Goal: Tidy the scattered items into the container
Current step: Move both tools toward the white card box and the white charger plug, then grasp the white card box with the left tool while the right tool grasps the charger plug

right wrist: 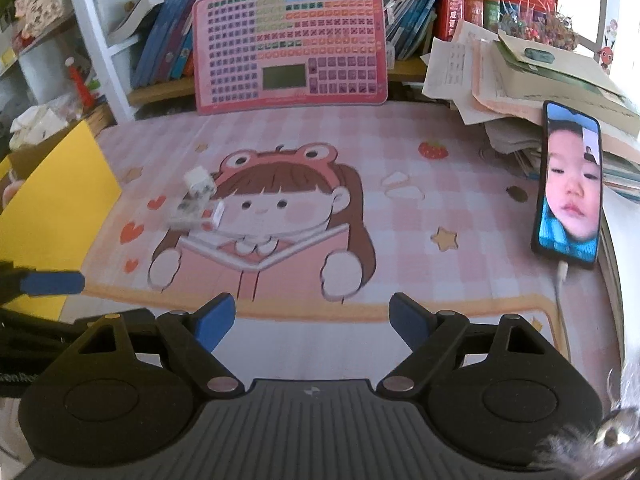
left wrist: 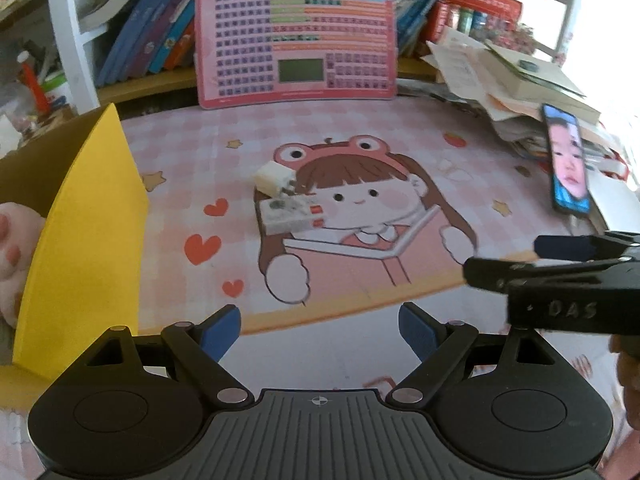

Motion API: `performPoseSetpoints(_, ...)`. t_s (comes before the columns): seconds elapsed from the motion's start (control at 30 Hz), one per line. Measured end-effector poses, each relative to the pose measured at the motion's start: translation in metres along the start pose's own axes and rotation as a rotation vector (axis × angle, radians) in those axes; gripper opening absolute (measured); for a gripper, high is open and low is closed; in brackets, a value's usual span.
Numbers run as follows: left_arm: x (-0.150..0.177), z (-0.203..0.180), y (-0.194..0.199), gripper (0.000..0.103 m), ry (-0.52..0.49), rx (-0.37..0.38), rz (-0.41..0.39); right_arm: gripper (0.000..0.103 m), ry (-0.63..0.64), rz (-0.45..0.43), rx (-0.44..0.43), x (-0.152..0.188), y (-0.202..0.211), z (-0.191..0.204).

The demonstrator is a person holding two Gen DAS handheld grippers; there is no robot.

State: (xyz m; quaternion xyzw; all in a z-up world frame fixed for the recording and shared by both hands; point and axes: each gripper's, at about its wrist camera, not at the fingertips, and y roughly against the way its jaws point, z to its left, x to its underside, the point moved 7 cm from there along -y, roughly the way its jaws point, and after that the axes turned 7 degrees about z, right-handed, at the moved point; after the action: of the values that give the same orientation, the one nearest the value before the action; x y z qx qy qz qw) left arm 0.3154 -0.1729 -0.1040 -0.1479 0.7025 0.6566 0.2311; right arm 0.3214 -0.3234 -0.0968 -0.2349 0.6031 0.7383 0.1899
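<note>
I see a pink cartoon mat [right wrist: 400, 240] covering the worktop, a white bookshelf [right wrist: 100, 40] at twelve o'clock, and daylight glaring from two o'clock.

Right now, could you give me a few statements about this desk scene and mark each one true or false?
1. Both the left gripper and the right gripper are open and hold nothing. True.
2. The white charger plug already lies inside the yellow box. False: it sits on the cartoon desk mat, apart from the box.
3. The plug rests against a small white box with red marks. True.
4. The phone lies flat and face down on the mat. False: it leans upright against the stack of papers, its screen lit.
5. The pink keyboard board lies flat on the mat. False: it stands propped against the bookshelf.
</note>
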Motion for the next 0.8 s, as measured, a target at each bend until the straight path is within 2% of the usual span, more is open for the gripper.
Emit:
performPoseSetpoints(0.13,-0.007,0.004,-0.011,0.088,0.021,-0.023,-0.004,0.085,-0.002,-0.011,0.036,-0.012,-0.012,-0.006)
performPoseSetpoints(0.23,-0.014,0.004,-0.02,0.088,0.019,-0.037,-0.019,0.075,-0.015,-0.016,0.033,-0.022,-0.021,-0.008)
performPoseSetpoints(0.33,-0.025,0.001,-0.028,0.088,0.0,-0.051,-0.035,0.069,-0.016,-0.024,-0.001,-0.032,-0.028,-0.007)
performPoseSetpoints(0.47,-0.038,-0.001,-0.039,0.088,-0.008,-0.053,-0.059,0.066,0.004,-0.052,-0.042,-0.05,-0.036,-0.002)
performPoseSetpoints(0.57,-0.046,0.001,-0.051,0.088,0.008,-0.056,-0.059,0.066,0.028,-0.067,-0.059,-0.062,-0.044,0.002)
performPoseSetpoints(0.8,-0.063,0.009,-0.08,0.088,0.045,-0.095,-0.055,0.066,0.111,-0.043,-0.133,-0.08,-0.066,0.02)
